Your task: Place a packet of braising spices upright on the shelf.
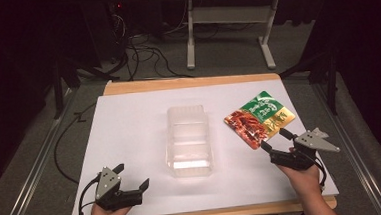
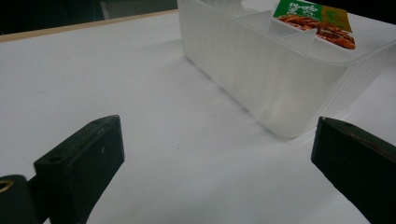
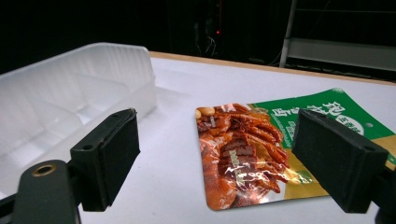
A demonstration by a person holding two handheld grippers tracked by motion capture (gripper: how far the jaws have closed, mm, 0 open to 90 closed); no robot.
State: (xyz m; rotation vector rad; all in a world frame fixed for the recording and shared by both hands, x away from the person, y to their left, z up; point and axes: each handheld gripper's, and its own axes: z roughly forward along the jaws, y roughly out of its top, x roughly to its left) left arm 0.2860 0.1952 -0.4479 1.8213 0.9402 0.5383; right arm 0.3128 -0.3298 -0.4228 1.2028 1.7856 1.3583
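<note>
A clear plastic container (image 1: 189, 140) with inner dividers stands in the middle of the white sheet. To its right lies a flat snack packet (image 1: 259, 118), red, green and gold. My right gripper (image 1: 274, 138) is open at the packet's near corner, jaws apart on either side of it, touching nothing. In the right gripper view the packet (image 3: 261, 149) lies flat just ahead between the jaws, with the container (image 3: 70, 102) on the left. My left gripper (image 1: 131, 176) rests open at the near left, empty. In its own view, the container (image 2: 266, 70) stands ahead on the right, with the packet (image 2: 317, 23) showing beyond it.
The white sheet (image 1: 129, 121) covers a wooden table whose edge (image 1: 192, 82) shows at the back. Beyond it are a white table frame (image 1: 229, 30) and cables (image 1: 145, 55) on the grey floor. Metal rails run along both sides of the table.
</note>
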